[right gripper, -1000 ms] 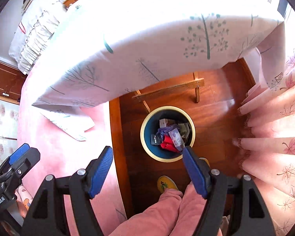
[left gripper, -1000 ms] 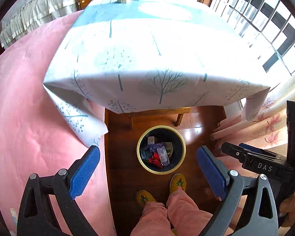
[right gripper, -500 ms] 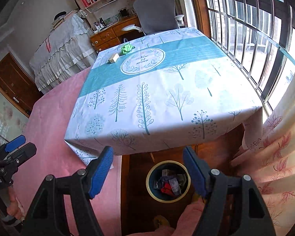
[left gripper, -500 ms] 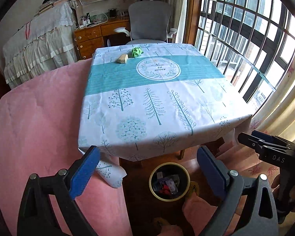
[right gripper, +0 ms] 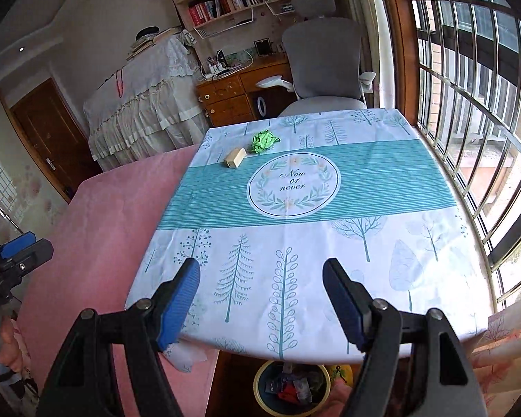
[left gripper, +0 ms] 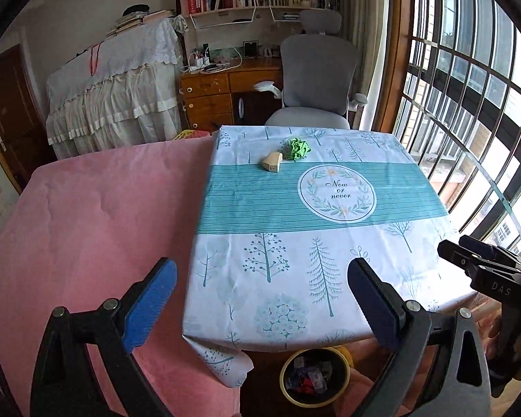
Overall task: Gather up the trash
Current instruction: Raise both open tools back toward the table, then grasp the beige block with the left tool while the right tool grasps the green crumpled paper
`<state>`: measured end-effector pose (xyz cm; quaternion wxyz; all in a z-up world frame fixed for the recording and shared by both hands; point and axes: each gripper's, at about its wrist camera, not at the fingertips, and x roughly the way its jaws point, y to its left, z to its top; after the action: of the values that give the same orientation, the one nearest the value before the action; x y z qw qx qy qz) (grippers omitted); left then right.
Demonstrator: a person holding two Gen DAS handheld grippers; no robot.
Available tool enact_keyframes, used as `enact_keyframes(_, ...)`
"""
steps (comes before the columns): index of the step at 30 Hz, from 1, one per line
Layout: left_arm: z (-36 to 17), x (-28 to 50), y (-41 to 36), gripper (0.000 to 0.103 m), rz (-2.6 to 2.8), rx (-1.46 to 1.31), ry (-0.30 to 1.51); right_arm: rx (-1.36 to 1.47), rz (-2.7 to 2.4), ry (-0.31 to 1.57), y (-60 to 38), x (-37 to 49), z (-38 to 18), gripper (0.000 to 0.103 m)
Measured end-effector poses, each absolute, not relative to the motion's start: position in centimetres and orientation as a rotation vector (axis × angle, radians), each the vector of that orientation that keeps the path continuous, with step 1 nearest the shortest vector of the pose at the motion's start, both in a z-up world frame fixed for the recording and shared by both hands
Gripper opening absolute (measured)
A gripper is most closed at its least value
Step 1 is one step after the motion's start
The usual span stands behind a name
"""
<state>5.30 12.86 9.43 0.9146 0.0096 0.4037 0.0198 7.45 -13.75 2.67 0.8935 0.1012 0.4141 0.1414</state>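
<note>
Both grippers, left gripper and right gripper, held ribbed blue fingers wide, empty (crumpled green wad, tan block far across the bench).

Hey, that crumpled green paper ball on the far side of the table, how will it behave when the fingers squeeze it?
The green paper ball looks loosely crumpled, so it probably squashes rather than resists. It seems light for its size. Its creased, irregular surface should grip well and keep it from rolling far.
</note>
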Motion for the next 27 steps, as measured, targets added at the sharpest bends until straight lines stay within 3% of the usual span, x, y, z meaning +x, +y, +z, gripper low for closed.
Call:
enact_keyframes(8, 4.6, 21.0, 11.7, 0.098, 0.153, 0.001, 0.958, 0.190, 0.447, 0.940, -12.2, 22.1, -1.0, 0.074)
enact_keyframes(15, -3.0, 34.6, 10.7, 0.098, 0.231, -0.027, 1.107, 0.149, 0.551, 1.055, -10.4, 34.7, -5.9, 0.074)
enact_keyframes(27, -11.5, 48.9, 10.9, 0.092, 0.239, -0.064, 1.218, 0.258, 0.521, 1.210, -7.7, 50.9, -12.6, 0.074)
